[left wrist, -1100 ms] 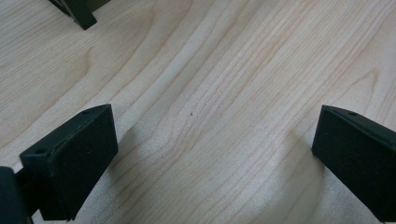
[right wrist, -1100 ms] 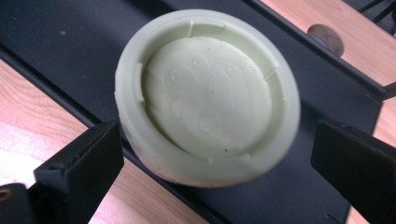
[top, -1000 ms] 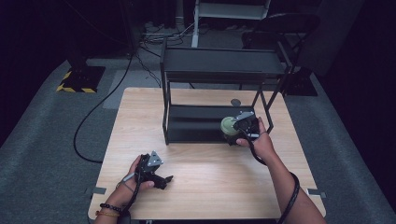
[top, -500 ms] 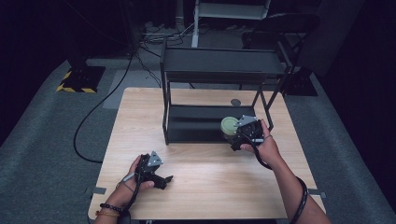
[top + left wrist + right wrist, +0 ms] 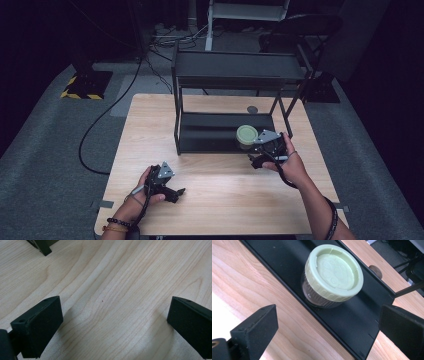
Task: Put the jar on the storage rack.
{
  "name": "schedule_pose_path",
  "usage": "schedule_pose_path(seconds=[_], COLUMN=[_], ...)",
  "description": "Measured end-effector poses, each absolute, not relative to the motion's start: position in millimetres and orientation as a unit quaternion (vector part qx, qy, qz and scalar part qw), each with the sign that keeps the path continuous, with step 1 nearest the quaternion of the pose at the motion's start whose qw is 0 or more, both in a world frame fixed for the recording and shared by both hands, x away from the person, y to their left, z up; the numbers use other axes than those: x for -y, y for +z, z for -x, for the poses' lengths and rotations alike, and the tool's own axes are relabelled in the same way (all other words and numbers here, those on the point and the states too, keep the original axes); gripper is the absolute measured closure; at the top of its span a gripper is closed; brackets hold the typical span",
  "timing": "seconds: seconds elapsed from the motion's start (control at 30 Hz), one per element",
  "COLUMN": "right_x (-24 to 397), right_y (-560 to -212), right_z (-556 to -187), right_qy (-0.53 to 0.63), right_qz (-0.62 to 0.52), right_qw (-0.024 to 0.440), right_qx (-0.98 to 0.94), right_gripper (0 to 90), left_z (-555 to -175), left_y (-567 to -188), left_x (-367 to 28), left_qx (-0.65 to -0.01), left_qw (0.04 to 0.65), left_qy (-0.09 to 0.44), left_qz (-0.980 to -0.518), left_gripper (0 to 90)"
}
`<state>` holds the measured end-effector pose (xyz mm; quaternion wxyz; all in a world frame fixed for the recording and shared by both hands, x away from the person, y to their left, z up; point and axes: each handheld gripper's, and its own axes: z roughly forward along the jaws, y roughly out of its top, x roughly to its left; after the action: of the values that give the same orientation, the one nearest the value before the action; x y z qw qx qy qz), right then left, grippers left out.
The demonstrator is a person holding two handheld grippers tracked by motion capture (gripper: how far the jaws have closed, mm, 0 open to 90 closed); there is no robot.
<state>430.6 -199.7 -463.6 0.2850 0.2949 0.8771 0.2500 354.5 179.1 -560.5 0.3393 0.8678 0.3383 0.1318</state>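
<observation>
A small jar with a pale green lid (image 5: 246,134) (image 5: 334,273) stands upright on the bottom shelf of a black metal rack (image 5: 200,132) (image 5: 287,267), near its front right corner. My right gripper (image 5: 256,159) (image 5: 327,332) hovers just in front of the jar, open, with the jaws wide apart and nothing between them. My left gripper (image 5: 177,192) (image 5: 112,325) rests low over the bare wooden table (image 5: 225,195) (image 5: 120,290) near its front left, open as well and holding nothing.
The two-tier rack takes up the back middle of the table. A small round grey disc (image 5: 252,109) (image 5: 375,270) lies on the tabletop behind the rack. A black cable (image 5: 100,125) runs across the floor at the left; a chair (image 5: 310,25) stands behind.
My right gripper has drawn back from the jar toward the table's front, leaving the jar standing on the shelf. The left gripper has stayed where it was.
</observation>
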Motion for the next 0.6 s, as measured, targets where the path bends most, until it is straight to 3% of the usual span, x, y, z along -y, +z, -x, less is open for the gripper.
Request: schedule_pose_path(seconds=[0.6], right_x=[217.7], right_y=[-469.9], right_z=[-407.3], right_qy=[0.250], right_qz=[-0.287], right_qw=[0.293], right_qx=[-0.877], right_gripper=[2.4], left_z=[-354.5], left_y=[-560.4], left_x=[-179.0], left_qx=[-0.339], left_qw=[0.339], left_qy=[0.132], left_qz=[-0.868], left_gripper=[0.1])
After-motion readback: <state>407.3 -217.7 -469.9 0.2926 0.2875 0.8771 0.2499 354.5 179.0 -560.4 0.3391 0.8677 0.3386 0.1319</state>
